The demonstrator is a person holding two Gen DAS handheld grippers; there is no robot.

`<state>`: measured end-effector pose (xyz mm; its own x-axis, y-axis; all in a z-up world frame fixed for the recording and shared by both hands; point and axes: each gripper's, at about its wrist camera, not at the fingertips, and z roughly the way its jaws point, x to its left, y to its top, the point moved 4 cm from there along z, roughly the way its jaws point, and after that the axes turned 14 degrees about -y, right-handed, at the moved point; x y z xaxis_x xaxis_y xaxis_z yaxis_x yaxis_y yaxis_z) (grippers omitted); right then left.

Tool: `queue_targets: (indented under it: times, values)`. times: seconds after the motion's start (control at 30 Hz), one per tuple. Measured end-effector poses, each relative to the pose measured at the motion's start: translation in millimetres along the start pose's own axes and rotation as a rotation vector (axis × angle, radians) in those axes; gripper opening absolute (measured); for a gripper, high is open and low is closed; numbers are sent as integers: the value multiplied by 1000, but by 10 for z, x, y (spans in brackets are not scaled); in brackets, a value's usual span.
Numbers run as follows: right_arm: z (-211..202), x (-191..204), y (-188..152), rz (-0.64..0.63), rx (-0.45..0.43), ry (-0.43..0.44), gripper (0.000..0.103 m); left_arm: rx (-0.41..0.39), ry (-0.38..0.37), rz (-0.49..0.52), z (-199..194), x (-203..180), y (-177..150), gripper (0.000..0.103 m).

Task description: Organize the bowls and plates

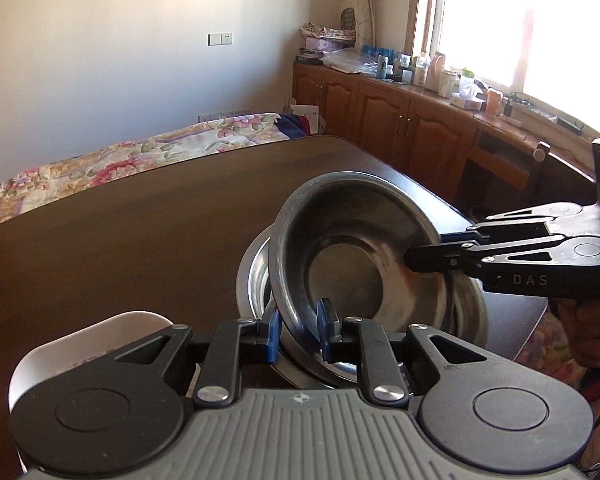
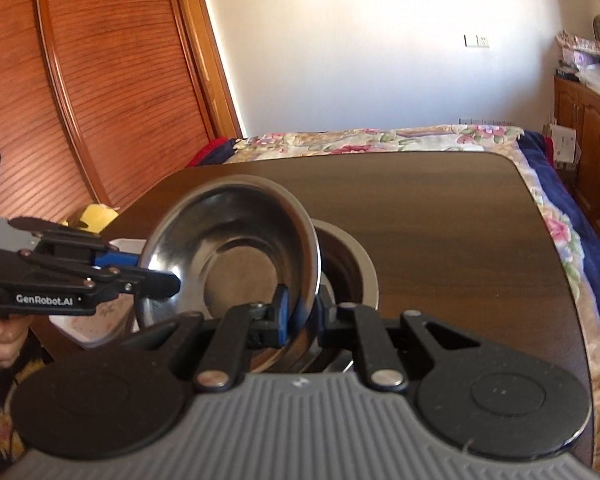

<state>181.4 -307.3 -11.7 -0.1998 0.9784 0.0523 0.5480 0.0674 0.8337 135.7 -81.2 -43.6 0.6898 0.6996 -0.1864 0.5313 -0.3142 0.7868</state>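
A steel bowl (image 1: 352,240) (image 2: 236,236) hangs tilted over the dark wooden table (image 1: 140,220) (image 2: 440,220). My left gripper (image 1: 300,326) (image 2: 164,276) is shut on its near rim, blue pads on either side of the metal. My right gripper (image 1: 414,260) (image 2: 304,312) is shut on the opposite rim. A second steel bowl (image 1: 252,276) (image 2: 360,264) sits on the table right beneath, and the held bowl's lower edge dips into it. The held bowl hides most of the lower bowl's inside.
A white dish (image 1: 80,340) (image 2: 96,320) sits by the table's near left edge. Behind the table is a bed with a floral cover (image 1: 120,160) (image 2: 380,138). Wooden cabinets with clutter (image 1: 400,116) run under the window. A wooden wardrobe (image 2: 100,80) stands at left.
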Motion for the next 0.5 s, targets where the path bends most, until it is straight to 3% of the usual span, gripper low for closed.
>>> queue_targets:
  times: [0.5]
  values:
    - [49, 122, -39, -105, -12, -92, 15, -51, 19, -34, -24, 52, -63, 20]
